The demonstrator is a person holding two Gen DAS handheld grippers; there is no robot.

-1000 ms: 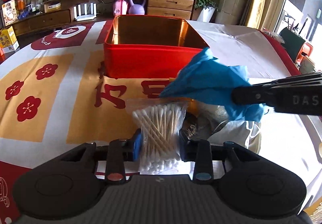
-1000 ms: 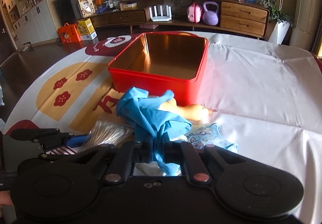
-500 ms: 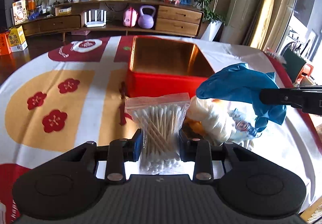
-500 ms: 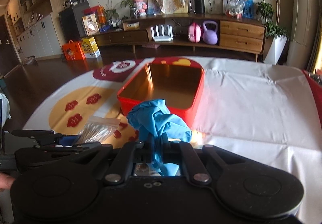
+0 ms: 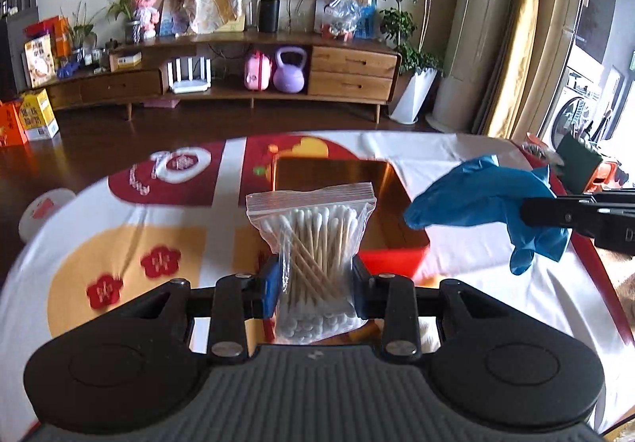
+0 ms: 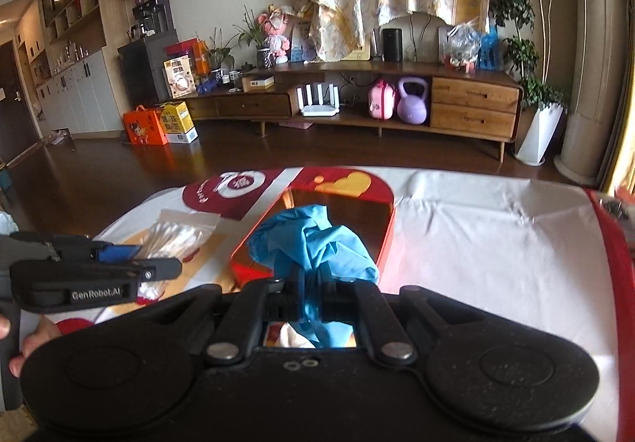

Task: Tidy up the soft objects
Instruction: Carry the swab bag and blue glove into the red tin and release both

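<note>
My left gripper point(image 5: 313, 283) is shut on a clear zip bag of cotton swabs point(image 5: 313, 243) and holds it upright above the table, in front of the red tin box point(image 5: 393, 255). My right gripper point(image 6: 307, 293) is shut on a crumpled blue glove point(image 6: 313, 243), held in the air just before the red tin box point(image 6: 387, 239). In the left wrist view the blue glove point(image 5: 484, 203) hangs to the right of the box. In the right wrist view the swab bag point(image 6: 174, 235) shows at the left.
The table wears a white cloth point(image 6: 496, 243) with red and yellow prints. A white soft item point(image 6: 291, 338) lies below the right gripper. Behind the table is dark floor and a wooden sideboard point(image 5: 349, 64).
Both grippers have risen well above the table with their loads. The box and the pile of soft items now sit lower and smaller in both views.
</note>
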